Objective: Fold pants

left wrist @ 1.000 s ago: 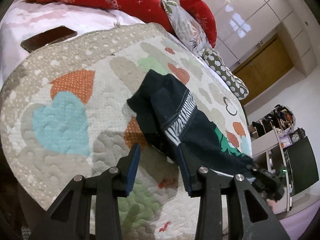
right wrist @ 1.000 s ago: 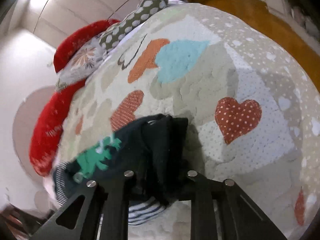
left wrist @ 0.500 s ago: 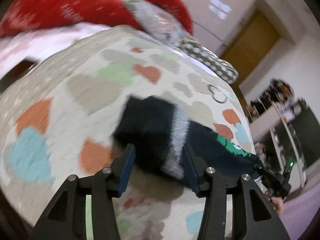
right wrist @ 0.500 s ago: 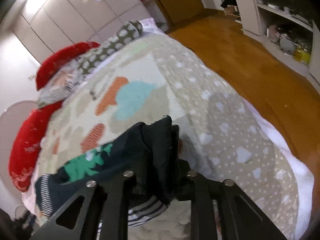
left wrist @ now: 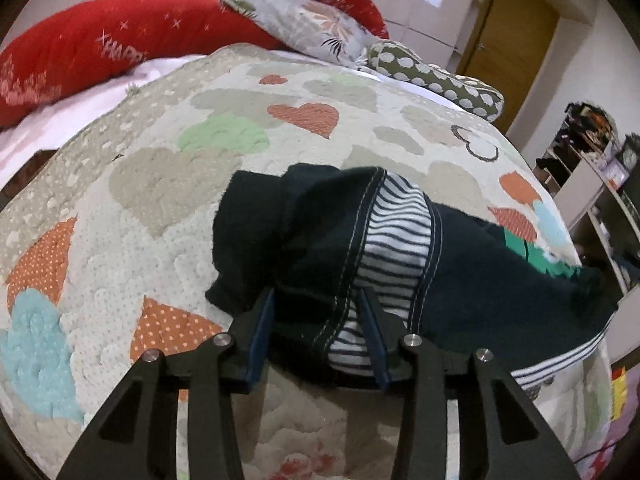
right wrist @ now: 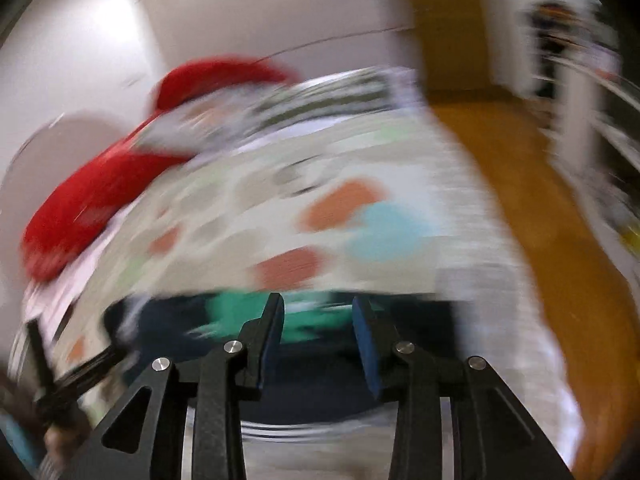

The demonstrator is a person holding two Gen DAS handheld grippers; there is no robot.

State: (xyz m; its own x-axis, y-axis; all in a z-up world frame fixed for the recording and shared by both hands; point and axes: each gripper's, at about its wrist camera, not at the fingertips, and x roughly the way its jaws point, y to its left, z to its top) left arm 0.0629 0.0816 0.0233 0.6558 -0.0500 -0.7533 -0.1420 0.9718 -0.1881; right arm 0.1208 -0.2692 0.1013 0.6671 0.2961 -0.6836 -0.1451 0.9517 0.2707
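Dark navy pants with a striped inner waistband and a green print lie bunched on the heart-patterned quilt. My left gripper is open, its blue-padded fingers on either side of a fold of the pants; the jaws have not closed on it. The right wrist view is motion-blurred. My right gripper is open and empty above the pants, whose green print shows between the fingers.
Red pillows, a floral pillow and a dotted pillow line the bed's far side. A wooden door and shelves stand at right. Wooden floor lies beside the bed.
My right gripper has let go of the pants, opened and swung upward fast. My left gripper has moved forward so its open fingers straddle the pants' fold.
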